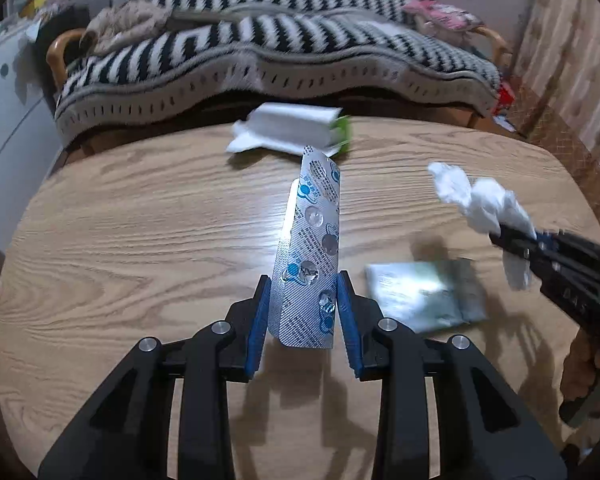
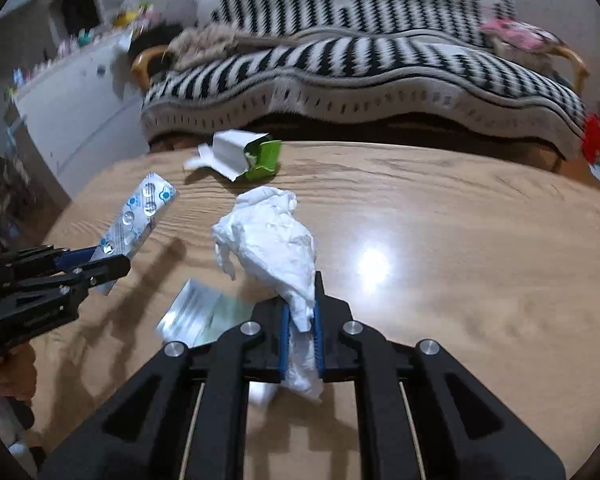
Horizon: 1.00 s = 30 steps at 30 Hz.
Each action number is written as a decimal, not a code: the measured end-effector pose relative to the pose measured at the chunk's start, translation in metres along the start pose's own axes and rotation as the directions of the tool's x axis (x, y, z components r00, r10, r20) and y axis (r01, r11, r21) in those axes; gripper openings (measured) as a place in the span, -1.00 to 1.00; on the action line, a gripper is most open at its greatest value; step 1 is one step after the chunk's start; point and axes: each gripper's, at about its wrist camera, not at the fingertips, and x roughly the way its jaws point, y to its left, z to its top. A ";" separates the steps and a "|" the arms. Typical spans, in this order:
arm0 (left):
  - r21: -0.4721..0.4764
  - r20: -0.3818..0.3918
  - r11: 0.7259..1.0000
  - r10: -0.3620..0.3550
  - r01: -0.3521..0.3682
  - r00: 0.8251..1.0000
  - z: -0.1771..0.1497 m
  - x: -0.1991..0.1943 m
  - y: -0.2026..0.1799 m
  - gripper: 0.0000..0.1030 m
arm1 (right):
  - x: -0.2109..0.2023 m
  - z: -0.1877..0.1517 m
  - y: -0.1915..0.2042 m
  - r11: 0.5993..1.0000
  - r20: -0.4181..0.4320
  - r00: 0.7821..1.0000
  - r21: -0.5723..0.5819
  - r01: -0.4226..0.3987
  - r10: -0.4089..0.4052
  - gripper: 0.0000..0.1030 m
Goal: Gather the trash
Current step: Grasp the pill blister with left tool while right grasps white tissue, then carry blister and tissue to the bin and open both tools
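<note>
Broadly, a black-and-white striped woven blanket [image 1: 260, 60] covers the seat at the far side, beyond the oval wood-grain counter [image 1: 140, 220]. On the counter's far edge lies a torn white-and-green cardboard box [image 1: 288, 130], on its side with the open green end pointing right. Nearer, a flat silvery foil sachet [image 1: 424, 296] rests on the wood, between the two tools and below them.

The left tool [image 1: 303, 312] holds a long silver foil blister strip with blue printing [image 1: 312, 248] between its blue pads, narrowed onto the strip's lower part; the strip stands up and away from the tool, lifted off the counter, with several of its pockets looking crushed. The right tool [image 2: 300, 320] is closed tight on a crumpled white paper tissue [image 2: 268, 240], whose bulk billows out beyond the fingertips while a tail hangs down behind the pads. Both held items sit above the counter's near half, the strip to the left of the tissue.
</note>
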 end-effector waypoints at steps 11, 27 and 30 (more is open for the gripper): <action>0.216 0.025 0.961 -0.182 0.172 0.983 -0.054 -0.094 -0.169 -0.36 | -0.184 -0.113 -0.103 0.967 0.077 0.989 0.232 0.104 -0.125 -0.81; 0.470 -0.493 0.685 -0.320 0.557 0.809 -0.279 -0.085 -0.449 -0.36 | -0.329 -0.411 -0.262 0.681 -0.089 0.961 0.689 0.249 -0.261 -0.81; 0.486 -0.502 0.678 -0.299 0.551 0.811 -0.283 -0.082 -0.457 -0.36 | -0.331 -0.426 -0.267 0.665 -0.099 0.960 0.702 0.255 -0.262 -0.81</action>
